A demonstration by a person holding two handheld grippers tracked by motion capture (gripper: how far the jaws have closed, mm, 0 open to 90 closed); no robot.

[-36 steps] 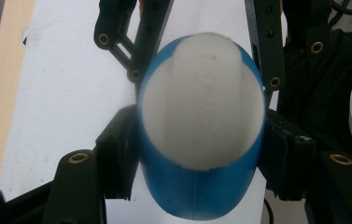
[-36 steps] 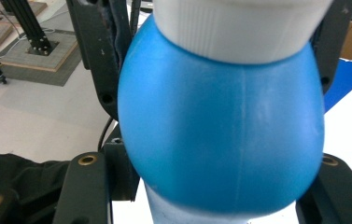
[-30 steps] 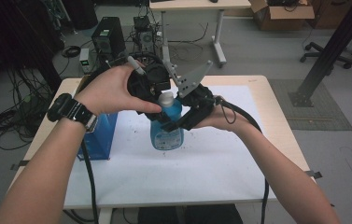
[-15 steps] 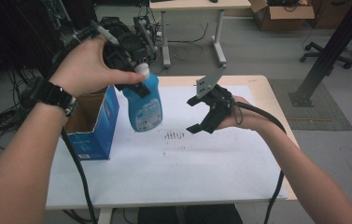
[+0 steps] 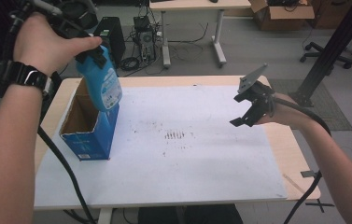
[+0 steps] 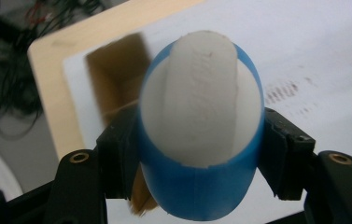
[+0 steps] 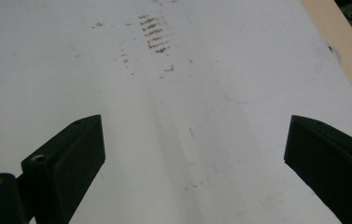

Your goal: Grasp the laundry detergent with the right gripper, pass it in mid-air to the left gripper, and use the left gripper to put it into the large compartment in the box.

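The open box point(image 5: 89, 133) stands at the left edge of the counter point(image 5: 201, 177), its mouth upward, and the blue bottle point(image 5: 103, 86) hangs right over that mouth in the left claw point(image 5: 89, 53). From the box across to the right claw point(image 5: 248, 109), the white counter top lies bare, with only dark smudges point(image 5: 177, 135) at its middle.

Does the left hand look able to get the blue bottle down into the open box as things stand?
Probably yes: the left tool holds the blue bottle above the open box, whose top looks unobstructed; the right tool is well aside.
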